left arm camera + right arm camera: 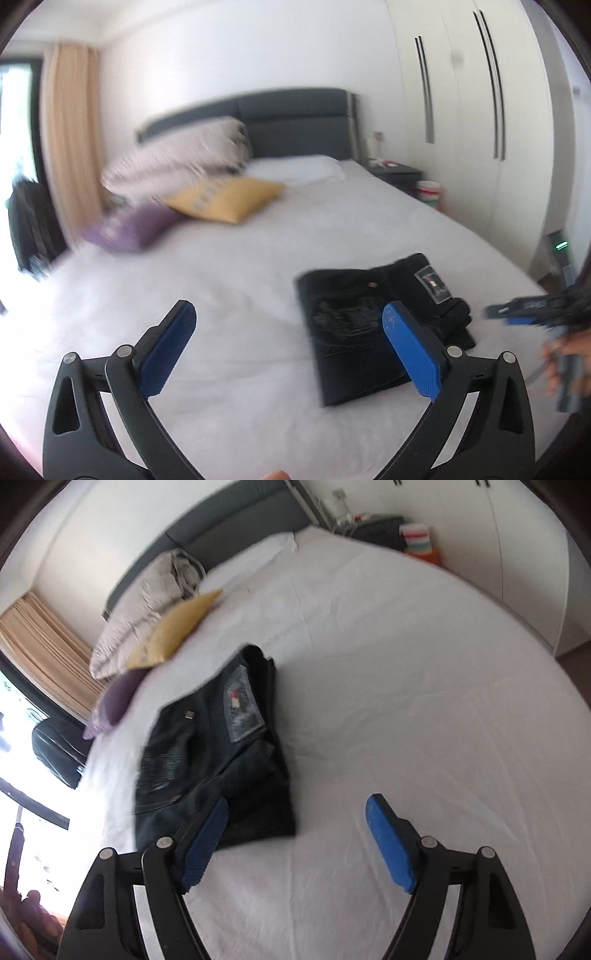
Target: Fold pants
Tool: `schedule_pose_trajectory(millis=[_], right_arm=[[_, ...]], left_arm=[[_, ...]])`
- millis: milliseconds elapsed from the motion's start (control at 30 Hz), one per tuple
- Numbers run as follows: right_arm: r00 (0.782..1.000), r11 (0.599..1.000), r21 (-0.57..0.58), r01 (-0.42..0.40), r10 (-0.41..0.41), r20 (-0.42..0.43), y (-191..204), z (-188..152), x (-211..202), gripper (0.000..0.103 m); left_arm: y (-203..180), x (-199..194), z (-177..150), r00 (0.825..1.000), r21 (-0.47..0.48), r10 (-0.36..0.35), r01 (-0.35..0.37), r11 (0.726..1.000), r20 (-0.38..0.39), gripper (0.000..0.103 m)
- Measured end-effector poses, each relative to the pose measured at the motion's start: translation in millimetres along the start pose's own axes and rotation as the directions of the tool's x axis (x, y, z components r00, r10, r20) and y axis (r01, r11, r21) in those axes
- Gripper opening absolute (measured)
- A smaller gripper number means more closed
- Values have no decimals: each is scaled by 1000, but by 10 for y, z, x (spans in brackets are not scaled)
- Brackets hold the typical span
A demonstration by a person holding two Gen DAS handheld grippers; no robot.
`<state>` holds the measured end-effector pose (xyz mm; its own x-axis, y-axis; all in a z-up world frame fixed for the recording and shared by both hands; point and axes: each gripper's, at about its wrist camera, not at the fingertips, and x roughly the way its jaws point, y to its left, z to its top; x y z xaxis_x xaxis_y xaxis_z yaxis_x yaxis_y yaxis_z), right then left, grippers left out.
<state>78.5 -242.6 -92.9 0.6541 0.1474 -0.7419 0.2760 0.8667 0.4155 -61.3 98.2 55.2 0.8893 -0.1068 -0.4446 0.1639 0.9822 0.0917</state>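
The dark jeans (362, 325) lie folded into a compact rectangle on the white bed (229, 266), with a grey label patch on top. My left gripper (288, 325) is open and empty, raised above the bed to the left of the jeans. My right gripper (297, 814) is open and empty, hovering just in front of the jeans (218, 753); it also shows at the right edge of the left wrist view (517, 312).
A yellow pillow (225, 195), a purple pillow (133, 227) and a rolled pale duvet (177, 158) sit near the grey headboard (288, 125). White wardrobes (480, 110) and a nightstand (395, 171) stand to the right of the bed. A beige curtain (70, 133) hangs at the left.
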Motion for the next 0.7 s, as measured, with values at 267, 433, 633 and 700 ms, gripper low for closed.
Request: schedule_pose_trajectory(millis=[267,433,633,700], right_arm=[[920,985,-170,22,47,389,551,-698,-1481,100],[764,958,-258,128,71,642,953,-846,-2419,103],[626,935,-305,178,131,769,1380,-959,-3239,103],[587,918,-331,221,146,797,1482,-1031,-3415,103]], left_arm=[[-19,-1616,131,962,-123,132,-104,987,239,103],[-78,-2331,240,924,-43,106,-97,994,368,103],[-161,-2771,347,940,-24,47,-41,999,338,103],[-202,-2790,339,955,-25,24,-18,1000,295,103]])
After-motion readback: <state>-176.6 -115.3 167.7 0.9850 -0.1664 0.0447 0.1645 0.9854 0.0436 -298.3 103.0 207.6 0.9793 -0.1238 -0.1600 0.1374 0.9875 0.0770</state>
